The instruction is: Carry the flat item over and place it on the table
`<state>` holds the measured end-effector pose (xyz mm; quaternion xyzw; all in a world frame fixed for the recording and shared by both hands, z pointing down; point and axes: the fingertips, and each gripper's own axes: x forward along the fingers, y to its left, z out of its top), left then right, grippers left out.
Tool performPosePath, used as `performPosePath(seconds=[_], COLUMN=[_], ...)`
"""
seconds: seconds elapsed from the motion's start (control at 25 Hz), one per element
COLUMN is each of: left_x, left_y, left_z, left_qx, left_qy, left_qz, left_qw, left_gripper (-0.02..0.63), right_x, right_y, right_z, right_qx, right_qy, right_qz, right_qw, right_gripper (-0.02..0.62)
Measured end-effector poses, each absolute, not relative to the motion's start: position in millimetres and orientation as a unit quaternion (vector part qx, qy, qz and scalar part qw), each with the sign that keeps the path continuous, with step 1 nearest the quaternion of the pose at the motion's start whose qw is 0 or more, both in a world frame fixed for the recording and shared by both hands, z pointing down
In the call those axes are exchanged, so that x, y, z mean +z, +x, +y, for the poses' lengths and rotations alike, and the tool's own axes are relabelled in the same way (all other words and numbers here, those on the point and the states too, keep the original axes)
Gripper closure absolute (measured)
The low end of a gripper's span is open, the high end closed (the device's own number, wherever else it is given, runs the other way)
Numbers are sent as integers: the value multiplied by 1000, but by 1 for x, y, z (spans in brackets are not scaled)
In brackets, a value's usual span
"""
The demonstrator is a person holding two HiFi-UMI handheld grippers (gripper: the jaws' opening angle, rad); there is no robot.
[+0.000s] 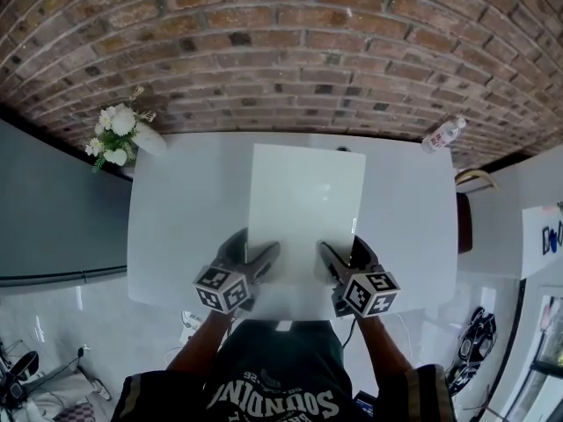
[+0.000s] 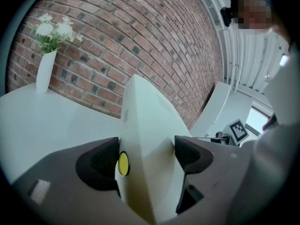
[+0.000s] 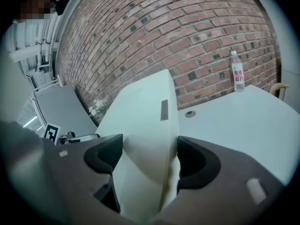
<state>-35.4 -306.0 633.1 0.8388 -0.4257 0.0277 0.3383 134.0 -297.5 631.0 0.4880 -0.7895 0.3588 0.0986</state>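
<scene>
The left gripper [image 1: 249, 251] and right gripper [image 1: 346, 253] each clamp the near edge of the white board [image 1: 306, 200] over the table [image 1: 176, 227]. The next move is probably to lower it flat, then release.

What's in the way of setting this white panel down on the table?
Nothing visible. The flower vase and water bottle stand at the far corners of the table, clear of the panel.

A white vase of flowers [image 1: 148, 137] and a water bottle [image 1: 442, 134] stand well apart before the brick wall [image 1: 290, 42].
</scene>
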Motion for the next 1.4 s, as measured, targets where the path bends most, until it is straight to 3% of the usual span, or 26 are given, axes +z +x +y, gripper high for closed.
performPosePath(seconds=[0.6,1.4], left_x=[672,688], left_y=[-48,-44], left_z=[-313,-374], left_qx=[37,52], left_qy=[816,808], left_qz=[-436,-450], left_qw=[377,377], left_gripper=[225,227], right_x=[668,695], right_y=[122,130], right_z=[-311,-373], right_qx=[387,408], right_qy=[478,467], right_qz=[-779,-773], right_qw=[122,132], right_gripper=[241,241])
